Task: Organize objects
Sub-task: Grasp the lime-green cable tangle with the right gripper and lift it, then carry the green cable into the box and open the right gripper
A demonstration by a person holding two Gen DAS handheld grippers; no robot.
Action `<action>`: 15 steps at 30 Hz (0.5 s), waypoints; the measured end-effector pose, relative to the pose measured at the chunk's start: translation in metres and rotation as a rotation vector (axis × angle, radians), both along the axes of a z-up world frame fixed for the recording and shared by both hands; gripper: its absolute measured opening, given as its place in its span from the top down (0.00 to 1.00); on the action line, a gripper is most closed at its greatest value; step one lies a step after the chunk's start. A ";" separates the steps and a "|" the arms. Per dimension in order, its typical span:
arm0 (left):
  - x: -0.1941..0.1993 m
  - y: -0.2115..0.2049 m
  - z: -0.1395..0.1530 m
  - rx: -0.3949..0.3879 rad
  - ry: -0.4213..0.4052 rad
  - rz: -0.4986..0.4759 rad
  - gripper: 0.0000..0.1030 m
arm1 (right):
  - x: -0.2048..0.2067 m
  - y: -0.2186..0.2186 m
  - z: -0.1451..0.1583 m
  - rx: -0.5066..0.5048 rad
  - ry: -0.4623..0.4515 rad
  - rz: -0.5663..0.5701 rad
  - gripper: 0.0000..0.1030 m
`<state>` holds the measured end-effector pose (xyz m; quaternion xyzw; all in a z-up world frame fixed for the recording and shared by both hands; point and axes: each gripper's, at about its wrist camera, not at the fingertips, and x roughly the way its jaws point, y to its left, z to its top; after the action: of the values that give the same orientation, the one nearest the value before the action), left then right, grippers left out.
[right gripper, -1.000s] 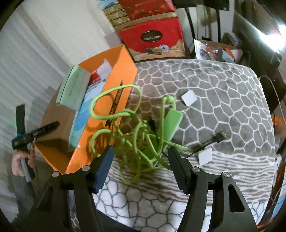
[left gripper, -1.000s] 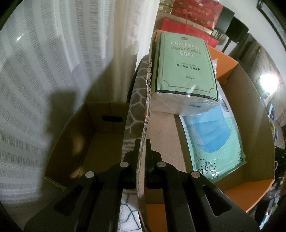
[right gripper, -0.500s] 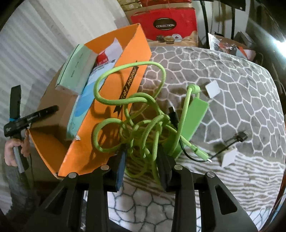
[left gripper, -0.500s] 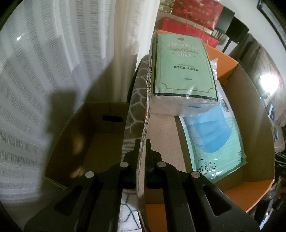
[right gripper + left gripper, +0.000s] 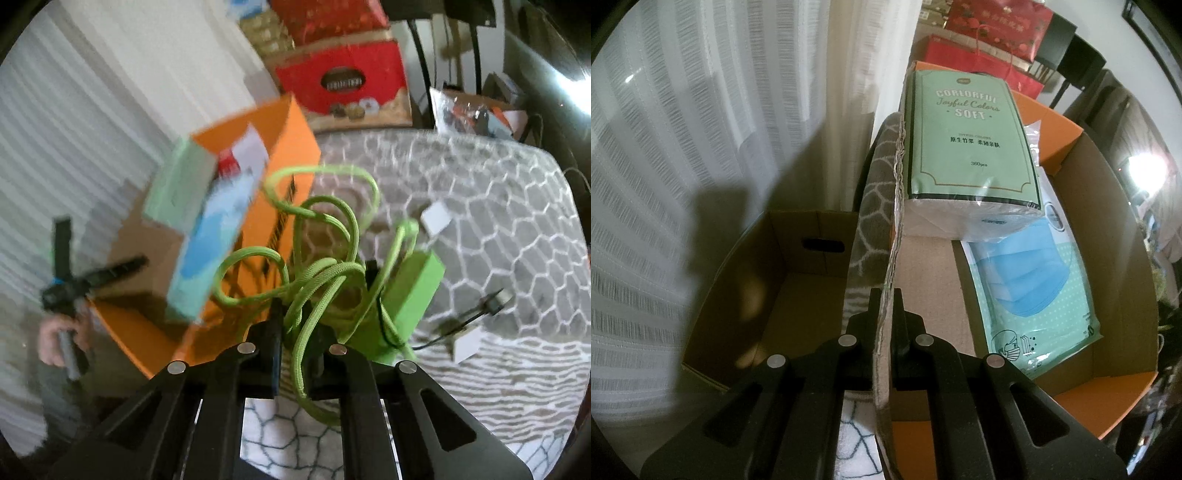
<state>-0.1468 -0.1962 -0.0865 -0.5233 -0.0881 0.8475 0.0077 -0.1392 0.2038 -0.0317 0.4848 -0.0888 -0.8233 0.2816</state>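
On the patterned blanket, largest item first:
Blanket: grey-and-white honeycomb-patterned fleece blanket (image 5: 480,206), the surface under everything.
Box: open cardboard box with orange outer faces (image 5: 1108,236), resting on the blanket; it holds a mint-green pack of tissues (image 5: 967,140) and a bag of blue face masks (image 5: 1034,273).
Left gripper: black two-finger left gripper (image 5: 884,325), pressed together on the box's raw cardboard wall, steadying it.
Cable: tangled lime-green braided cable with a flat green block at one end (image 5: 332,273), beside the box's orange wall.
Right gripper: black right gripper (image 5: 295,354), pinching several strands low in the tangle; loops and block lie beyond the fingertips.
Handling: probably light, limp and snag-prone; a hold nearer the bundle's middle would likely let less dangle over the box rim.
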 end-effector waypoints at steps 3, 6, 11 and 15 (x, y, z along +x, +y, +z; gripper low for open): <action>0.000 0.000 0.000 0.000 0.000 -0.001 0.97 | -0.001 0.011 0.028 -0.032 0.043 -0.015 0.93; 0.000 0.000 0.000 0.000 0.000 -0.001 0.97 | -0.002 0.021 0.058 -0.049 0.088 -0.030 0.93; 0.000 0.000 0.000 0.000 -0.001 -0.001 0.97 | -0.003 0.030 0.098 -0.055 0.147 -0.045 0.93; 0.000 0.000 0.000 0.000 -0.001 0.000 0.97 | 0.000 0.030 0.127 -0.066 0.191 -0.046 0.93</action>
<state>-0.1468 -0.1959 -0.0865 -0.5236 -0.0881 0.8474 0.0080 -0.1394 0.2337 0.0956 0.3924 -0.0997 -0.8686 0.2857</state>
